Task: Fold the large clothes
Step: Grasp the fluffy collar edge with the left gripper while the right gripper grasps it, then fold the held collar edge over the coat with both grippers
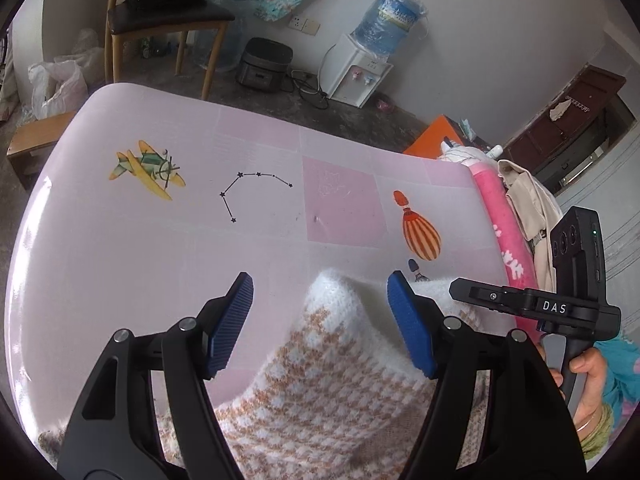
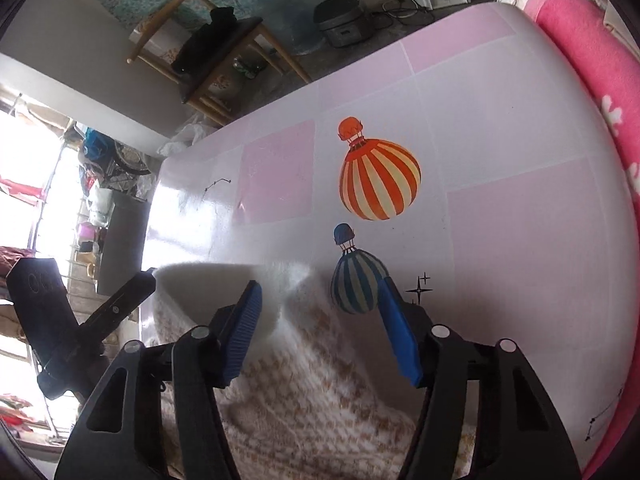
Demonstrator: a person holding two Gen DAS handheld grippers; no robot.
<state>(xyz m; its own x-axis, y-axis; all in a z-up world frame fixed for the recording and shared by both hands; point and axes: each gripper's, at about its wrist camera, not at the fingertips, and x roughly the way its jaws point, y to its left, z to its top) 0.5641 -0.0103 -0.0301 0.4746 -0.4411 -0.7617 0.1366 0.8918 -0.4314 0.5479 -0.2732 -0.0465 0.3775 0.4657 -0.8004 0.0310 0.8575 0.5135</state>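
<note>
Both tongs (image 1: 320,300) (image 2: 320,304) gape over knitwear (image 1: 320,400); right one (lettered "DAS" (image 1: 554,307)).

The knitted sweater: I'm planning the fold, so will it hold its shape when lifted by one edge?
Probably not. The knitted sweater already humps and drapes in soft folds, so it looks floppy. Its fuzzy white edge should grip well, and on the glossy table it may slide.

Pink tabletop (image 1: 160,248): bare surface is left beyond the knitted garment (image 1: 320,400); its right edge is blocked by 1 pink rolled towel (image 1: 502,224).
</note>
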